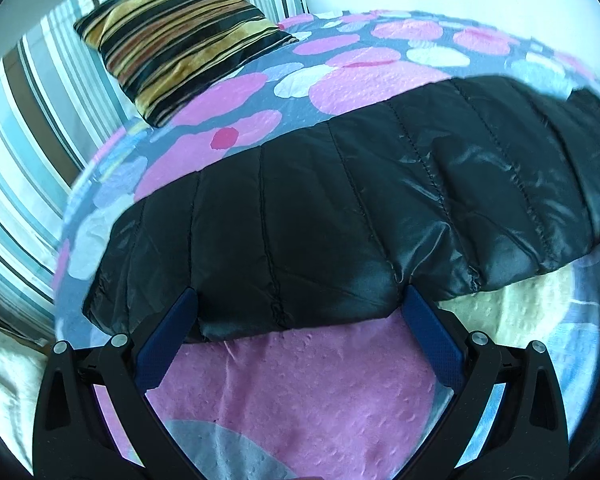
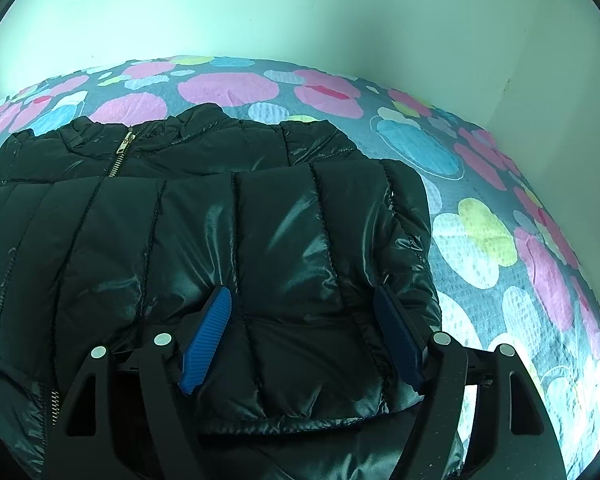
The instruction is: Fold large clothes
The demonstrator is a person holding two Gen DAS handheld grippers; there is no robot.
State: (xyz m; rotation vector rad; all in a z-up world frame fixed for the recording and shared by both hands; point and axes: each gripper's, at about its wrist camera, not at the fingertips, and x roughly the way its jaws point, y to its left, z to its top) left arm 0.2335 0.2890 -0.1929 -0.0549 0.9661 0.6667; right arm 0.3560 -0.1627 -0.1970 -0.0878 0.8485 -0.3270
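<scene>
Jacket fabric filled most of both views: a glossy black quilted puffer jacket [image 2: 228, 240] lay folded on a bed covered with a grey sheet printed in pink, blue and white blossoms [image 2: 500, 240]. Its brass zipper [image 2: 120, 156] ran up toward the collar at the jacket's far side, and a quilted panel was folded over the front.

The right gripper [image 2: 304, 308] stood released directly over the jacket's near right corner, its blue ribbed pads [image 2: 208, 340] spread wide with the quilted cloth lying between them, not pinched.

The left gripper [image 1: 300, 304] was also released, jaws wide, at the jacket's near edge. The puffed hem sat between the blue pads [image 1: 168, 340], whose tips lay against the hem; whether they pressed on it could not be told. Pink sheet showed on the gripper's side of the hem.

Beyond the jacket's far left corner, a gold-and-black striped cushion [image 1: 180, 36] leaned against blue-and-white striped fabric [image 1: 32, 128].
</scene>
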